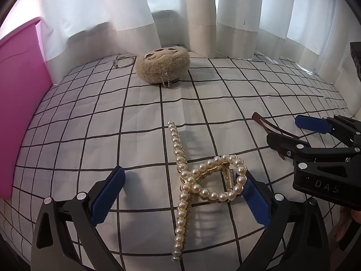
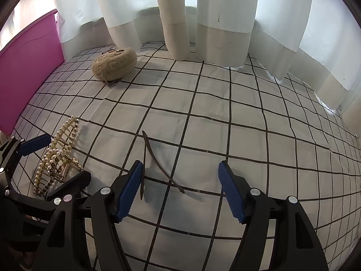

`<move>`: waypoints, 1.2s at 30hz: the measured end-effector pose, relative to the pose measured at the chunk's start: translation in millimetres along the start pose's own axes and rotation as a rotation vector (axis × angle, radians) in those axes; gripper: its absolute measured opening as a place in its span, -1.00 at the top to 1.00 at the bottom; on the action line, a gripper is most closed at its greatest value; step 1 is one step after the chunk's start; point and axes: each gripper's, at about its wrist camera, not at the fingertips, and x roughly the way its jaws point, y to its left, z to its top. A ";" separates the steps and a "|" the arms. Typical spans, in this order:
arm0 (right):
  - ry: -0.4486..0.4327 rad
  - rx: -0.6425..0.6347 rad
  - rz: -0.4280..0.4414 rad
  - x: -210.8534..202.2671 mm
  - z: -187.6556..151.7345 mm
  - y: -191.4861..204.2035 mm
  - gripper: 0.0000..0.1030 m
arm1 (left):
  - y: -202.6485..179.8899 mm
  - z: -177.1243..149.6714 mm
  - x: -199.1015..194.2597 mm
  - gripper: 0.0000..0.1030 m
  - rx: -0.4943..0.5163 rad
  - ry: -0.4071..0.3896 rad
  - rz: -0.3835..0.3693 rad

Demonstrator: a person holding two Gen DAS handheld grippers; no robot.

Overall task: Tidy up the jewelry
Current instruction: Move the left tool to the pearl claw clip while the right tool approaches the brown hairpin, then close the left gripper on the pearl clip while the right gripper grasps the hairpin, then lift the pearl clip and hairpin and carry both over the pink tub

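A gold claw hair clip set with pearls lies on the checked cloth between the open fingers of my left gripper; its right pad touches the clip's handle. The clip also shows in the right wrist view. A thin brown hair clip lies between the open fingers of my right gripper, close to the left pad. In the left wrist view the right gripper stands over that brown clip.
A fuzzy tan pouch with a bead chain sits at the back, a metal ring to its left. A pink box stands along the left. White curtains hang behind. A dark object is at the far right.
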 end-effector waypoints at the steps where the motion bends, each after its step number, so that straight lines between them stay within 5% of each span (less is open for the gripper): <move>1: -0.001 -0.002 0.006 -0.1 0.0 -0.1 -0.27 | -0.3 -0.6 -0.4 -0.85 -0.001 -0.002 0.000; 4: -0.001 -0.011 0.016 -0.7 0.1 0.1 -0.23 | -2.0 -2.9 -3.7 -0.64 0.014 -0.013 -0.009; 8: -0.012 -0.031 0.027 -4.2 0.9 1.5 0.38 | -7.1 -2.7 -7.9 -0.28 0.034 -0.023 -0.025; 10: -0.012 -0.022 0.041 -4.6 1.2 0.1 0.44 | -8.9 -2.0 -9.7 0.04 0.047 -0.028 -0.030; 22: -0.051 0.056 0.129 -19.7 3.9 -6.1 0.61 | 1.2 4.0 -24.9 0.07 0.021 -0.029 -0.050; 23: -0.056 0.059 0.137 -21.6 5.0 -6.3 1.00 | 3.1 4.9 -27.2 0.07 0.018 -0.031 -0.049; 32: -0.024 0.080 0.142 -20.7 6.2 -8.4 0.95 | 18.5 11.1 -39.3 0.11 -0.006 -0.045 -0.040; 35: -0.028 0.085 0.153 -24.8 8.3 -8.8 0.39 | 20.7 11.0 -38.5 0.11 -0.013 -0.041 -0.043; 36: -0.028 0.075 0.150 -25.1 8.9 -7.3 0.39 | 20.7 10.8 -38.1 0.11 -0.012 -0.039 -0.042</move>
